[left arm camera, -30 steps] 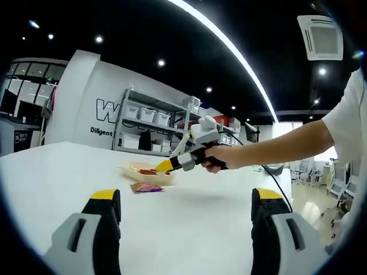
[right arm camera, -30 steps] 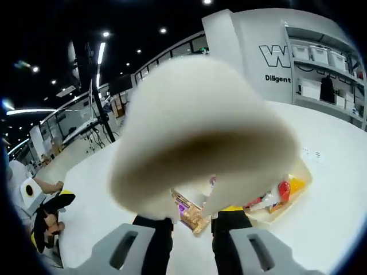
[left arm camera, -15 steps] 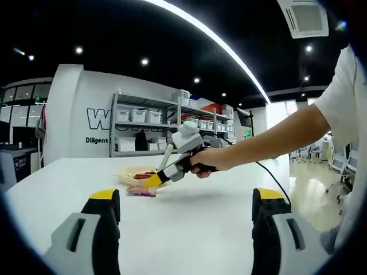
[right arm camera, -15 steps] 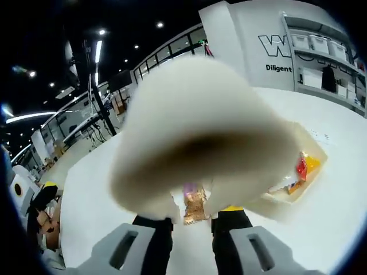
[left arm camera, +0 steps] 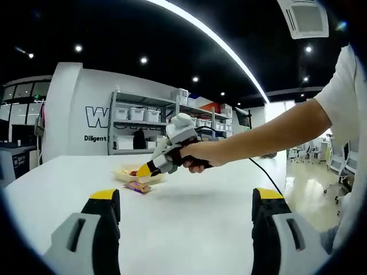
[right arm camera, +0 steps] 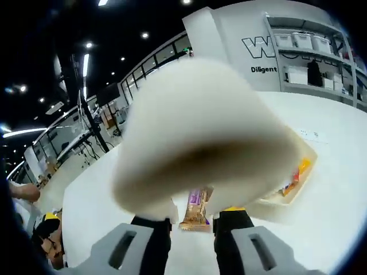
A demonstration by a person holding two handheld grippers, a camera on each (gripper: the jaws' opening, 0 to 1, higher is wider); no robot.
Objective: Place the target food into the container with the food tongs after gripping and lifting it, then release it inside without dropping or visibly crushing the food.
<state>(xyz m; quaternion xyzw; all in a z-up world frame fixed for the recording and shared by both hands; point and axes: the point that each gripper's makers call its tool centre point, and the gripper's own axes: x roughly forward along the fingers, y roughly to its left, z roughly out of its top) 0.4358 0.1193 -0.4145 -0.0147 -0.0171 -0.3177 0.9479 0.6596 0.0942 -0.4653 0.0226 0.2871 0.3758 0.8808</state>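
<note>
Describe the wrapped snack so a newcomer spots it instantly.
On the white table, find the shallow tray holding red and orange items. The wrapped snack lies flat on the tabletop just outside it, apart from the tray: a gold-and-purple packet, alone on the bare surface.

Dark ceiling, bright spotlights and one long curved white light strip (left arm camera: 229,54). Glossy white counter (left arm camera: 183,217) evenly lit. Fisheye bending at edges; near white blob (right arm camera: 200,137) blurred.
</note>
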